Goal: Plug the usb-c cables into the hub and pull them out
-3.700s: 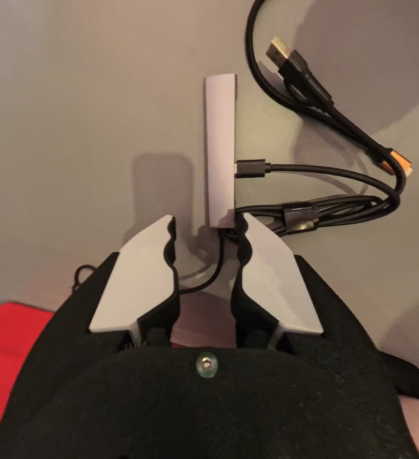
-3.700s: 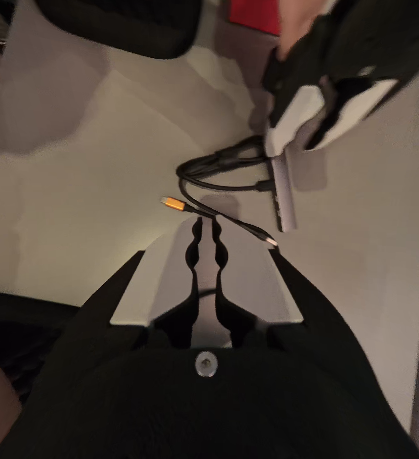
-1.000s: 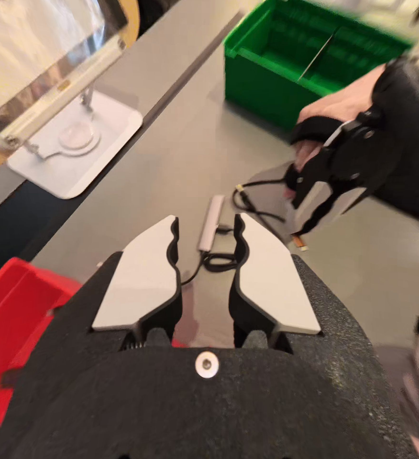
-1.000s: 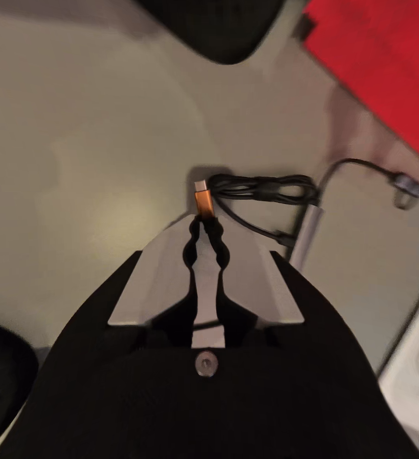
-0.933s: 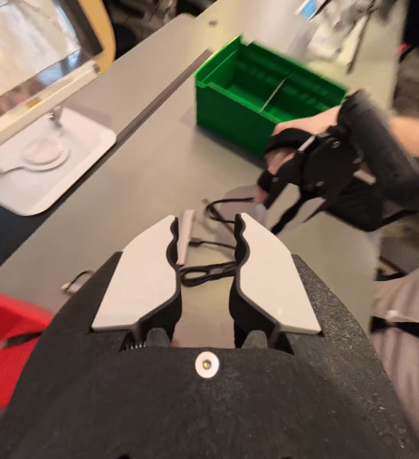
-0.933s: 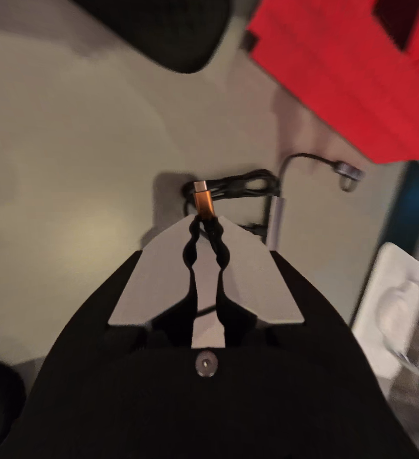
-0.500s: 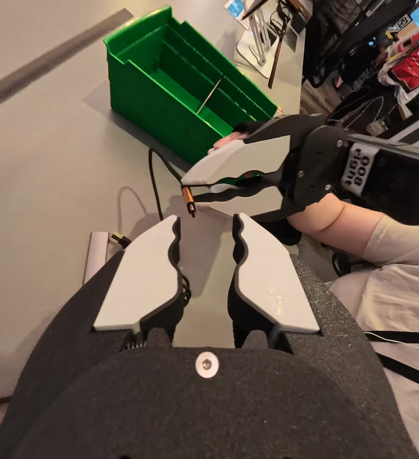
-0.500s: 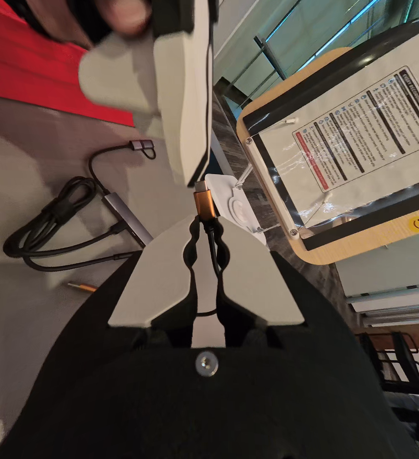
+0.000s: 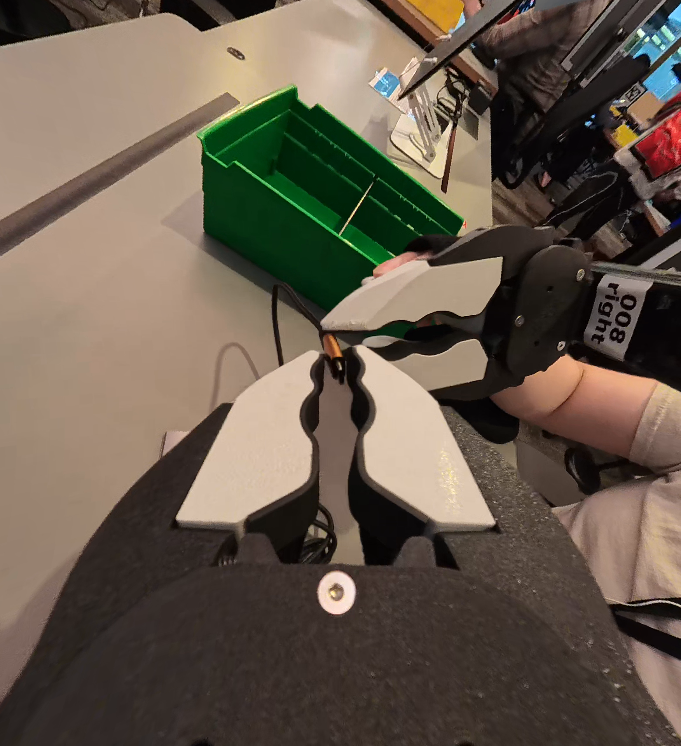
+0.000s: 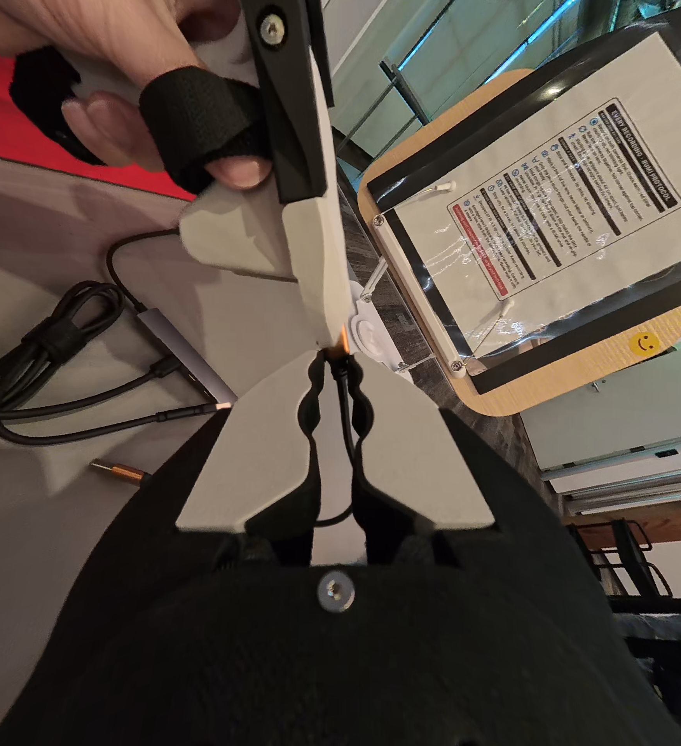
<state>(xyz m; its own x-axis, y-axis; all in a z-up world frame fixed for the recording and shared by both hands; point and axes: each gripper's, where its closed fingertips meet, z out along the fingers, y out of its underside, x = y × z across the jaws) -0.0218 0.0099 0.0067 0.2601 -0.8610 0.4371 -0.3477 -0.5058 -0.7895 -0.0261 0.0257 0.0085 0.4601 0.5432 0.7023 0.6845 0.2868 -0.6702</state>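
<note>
Two grippers, one hub lying on the desk with one black cable plugged in, two orange-collared plugs: one lying loose, one lifted. Green bin is sitting with its compartments holding nothing visible. Left gripper, jaws apart half a second ago, is now closing them on the lifted orange plug, while the right gripper is still pinching its cable.

Light: bright and even in the left wrist view; dimmer on the table in the right wrist view.
Shadows: soft, at 9 o'clock.
Glare: on the plastic-covered sheet at 2 o'clock.
Blur: slight on the hand at 11 o'clock.
Distortion: wide-angle bending at the edges.
</note>
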